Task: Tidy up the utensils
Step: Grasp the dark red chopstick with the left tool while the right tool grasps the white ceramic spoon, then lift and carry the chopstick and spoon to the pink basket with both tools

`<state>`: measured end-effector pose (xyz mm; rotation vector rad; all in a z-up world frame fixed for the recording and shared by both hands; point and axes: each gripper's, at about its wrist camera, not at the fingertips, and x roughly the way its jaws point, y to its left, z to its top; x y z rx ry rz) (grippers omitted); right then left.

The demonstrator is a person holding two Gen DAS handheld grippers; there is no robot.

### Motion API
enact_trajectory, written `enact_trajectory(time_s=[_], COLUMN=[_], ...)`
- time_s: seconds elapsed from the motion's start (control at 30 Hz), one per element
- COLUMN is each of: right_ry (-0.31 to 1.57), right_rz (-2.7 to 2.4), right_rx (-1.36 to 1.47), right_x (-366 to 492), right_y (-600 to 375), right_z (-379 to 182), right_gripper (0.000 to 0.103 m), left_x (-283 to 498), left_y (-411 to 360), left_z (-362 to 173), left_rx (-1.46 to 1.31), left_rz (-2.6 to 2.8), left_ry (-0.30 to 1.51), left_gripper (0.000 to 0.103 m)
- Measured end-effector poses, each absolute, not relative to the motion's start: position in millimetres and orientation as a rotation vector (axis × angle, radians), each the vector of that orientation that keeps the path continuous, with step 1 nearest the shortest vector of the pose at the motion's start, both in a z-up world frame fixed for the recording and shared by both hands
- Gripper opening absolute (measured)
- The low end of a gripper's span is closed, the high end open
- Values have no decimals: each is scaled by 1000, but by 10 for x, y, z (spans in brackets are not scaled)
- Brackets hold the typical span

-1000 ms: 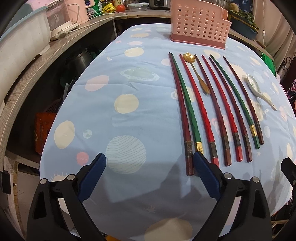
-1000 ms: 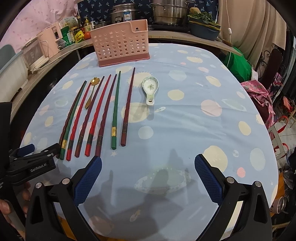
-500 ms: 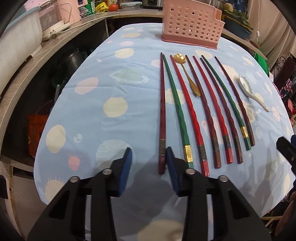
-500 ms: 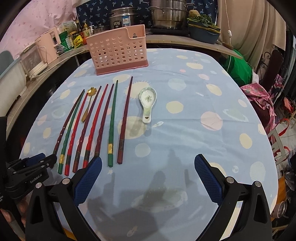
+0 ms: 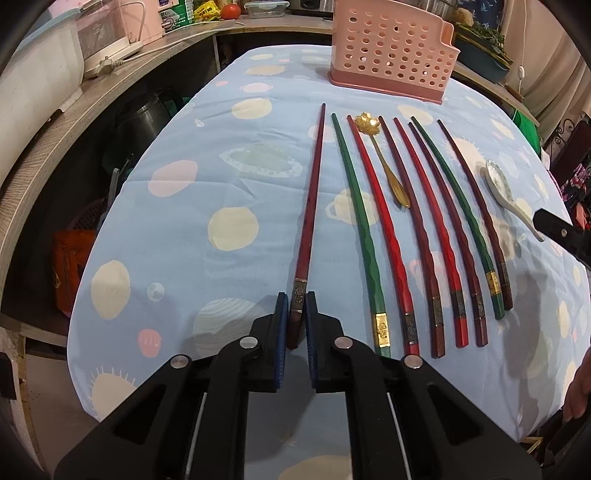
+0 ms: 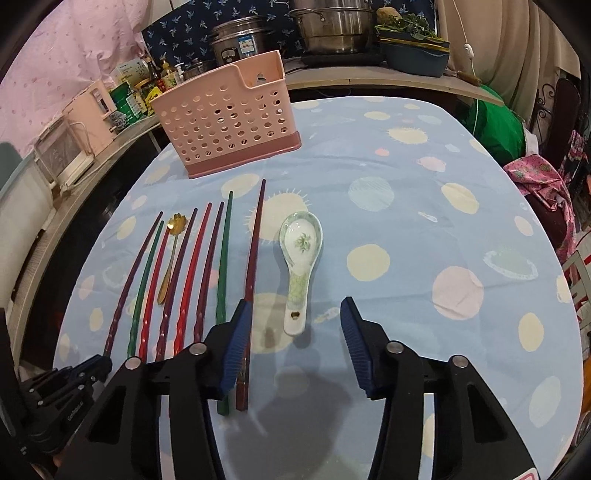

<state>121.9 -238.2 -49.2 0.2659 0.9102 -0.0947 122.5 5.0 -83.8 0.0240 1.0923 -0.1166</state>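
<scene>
My left gripper (image 5: 296, 303) is shut on the thick end of the leftmost dark red chopstick (image 5: 309, 206), which lies on the blue tablecloth. Several more red, green and dark chopsticks (image 5: 399, 236) lie in a row to its right, with a gold flower spoon (image 5: 384, 158) among them and a white ceramic spoon (image 5: 506, 192) at the right. My right gripper (image 6: 293, 325) is open, low over the table, with the ceramic spoon's (image 6: 301, 266) handle between its fingers and the rightmost dark red chopstick (image 6: 253, 266) at its left finger. The pink perforated holder (image 6: 225, 118) stands at the far edge.
The table (image 6: 406, 177) has a blue dotted cloth. A counter with appliances, pots (image 6: 332, 26) and bottles runs behind and to the left. A green bag and pink cloth (image 6: 543, 181) sit past the right edge. The left gripper shows in the right wrist view (image 6: 66, 380).
My left gripper closed from wide open onto the leftmost dark red chopstick, which shifted away from the green one. My right gripper moved forward toward the ceramic spoon and stayed open.
</scene>
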Motion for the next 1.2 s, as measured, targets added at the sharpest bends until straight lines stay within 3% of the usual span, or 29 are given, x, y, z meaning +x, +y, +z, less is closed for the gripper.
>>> enact_trajectory(time_s=[0.17,0.27,0.83,1.2], right_ry=[930,944,946,823], right_rz=[-75,-66,-68,-119], right_rx=[330,354,326,280], right_x=[1368,1414,1291,1044], right_y=[-2481,-2514,-2457,-2523], right_z=[-587,-644,-825,-267], right_gripper=[20,14,8,7], left_x=[1219,1220,1177,1138], left_y=[33,36,36,224], left_z=[-838,-839,-841,-351], left_rx=[35,35,36,-36], left_rz=[-114,-114,-119,-131], left_ry=[1090,1090,1063,961], left_gripper=[9,9,9,7])
